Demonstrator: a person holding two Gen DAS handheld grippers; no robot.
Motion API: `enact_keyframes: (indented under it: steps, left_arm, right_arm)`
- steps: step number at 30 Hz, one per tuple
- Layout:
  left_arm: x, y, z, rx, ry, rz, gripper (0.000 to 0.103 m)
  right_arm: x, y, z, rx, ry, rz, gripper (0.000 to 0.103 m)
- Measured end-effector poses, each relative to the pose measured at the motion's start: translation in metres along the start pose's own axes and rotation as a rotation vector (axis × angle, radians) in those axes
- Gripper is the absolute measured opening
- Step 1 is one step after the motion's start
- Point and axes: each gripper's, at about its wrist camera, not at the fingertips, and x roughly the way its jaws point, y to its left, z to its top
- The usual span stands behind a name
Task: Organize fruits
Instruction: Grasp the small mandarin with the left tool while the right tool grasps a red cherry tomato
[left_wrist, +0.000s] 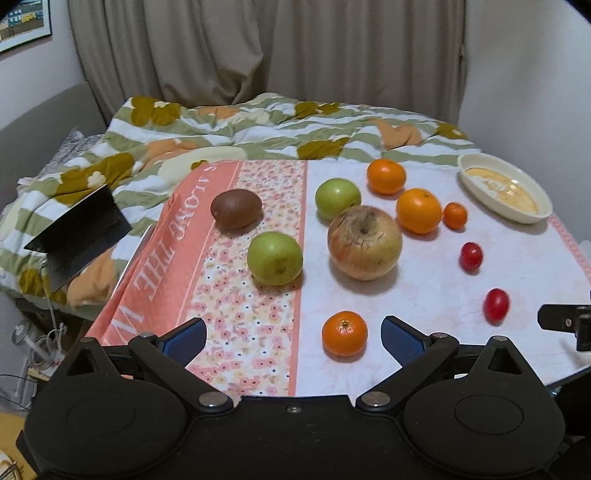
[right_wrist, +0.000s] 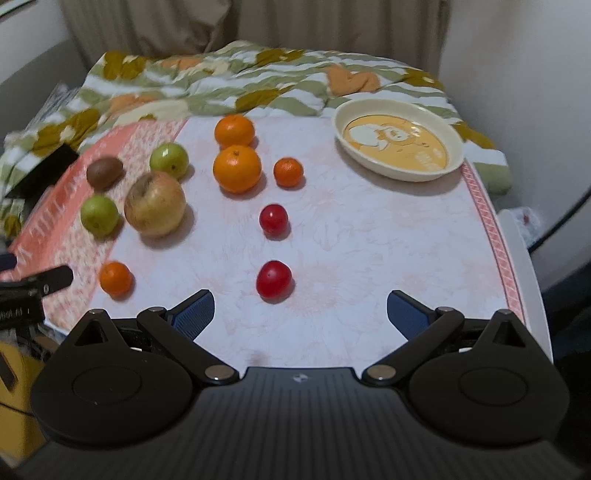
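Observation:
Fruits lie loose on the cloth-covered table: a kiwi, two green apples, a big yellow-red apple, two oranges, two small mandarins and two red plums. My left gripper is open, just short of the near mandarin. My right gripper is open, just short of the near plum. The cream dish at the far right is empty.
A bed with a flowered quilt lies behind the table. A dark laptop-like object sits on the bed at left. A white ledge borders the table's right edge. Curtains hang behind.

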Motion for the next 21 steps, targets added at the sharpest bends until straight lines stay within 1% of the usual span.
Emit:
enact_keyframes:
  steps: [3,6,8,10,12,14,15,17,19,21]
  left_arm:
    - [0.009,-0.012,-0.006,0.007,-0.007,0.062,0.101]
    - [0.021,-0.024,-0.010,0.008,-0.004,0.093,0.101]
    - [0.028,-0.031,-0.013,0.002,0.002,0.101,0.094]
    - [0.036,-0.037,-0.015,-0.006,0.011,0.107,0.091]
    - [0.042,-0.042,-0.018,-0.012,0.018,0.112,0.084]
    - [0.048,-0.047,-0.019,-0.016,0.028,0.118,0.072]
    - [0.051,-0.049,-0.020,-0.017,0.032,0.120,0.069]
    - [0.055,-0.052,-0.021,-0.017,0.037,0.126,0.060]
    - [0.057,-0.055,-0.022,-0.009,0.035,0.139,0.057]
    - [0.057,-0.058,-0.020,-0.006,0.030,0.140,0.050]
  right_arm:
    - [0.015,-0.006,-0.003,-0.058,0.000,0.039,0.103]
    - [0.030,-0.011,-0.005,-0.117,-0.007,0.079,0.103]
    - [0.038,-0.013,-0.004,-0.152,-0.013,0.099,0.103]
    - [0.046,-0.014,-0.004,-0.180,-0.021,0.123,0.103]
    - [0.053,-0.015,-0.005,-0.201,-0.026,0.147,0.103]
    - [0.059,-0.014,-0.004,-0.223,-0.027,0.163,0.103]
    - [0.062,-0.013,-0.004,-0.234,-0.027,0.174,0.103]
    - [0.066,-0.013,-0.002,-0.245,-0.028,0.189,0.100]
    - [0.068,-0.012,-0.002,-0.252,-0.032,0.200,0.099]
    - [0.070,-0.011,-0.002,-0.259,-0.033,0.208,0.097]
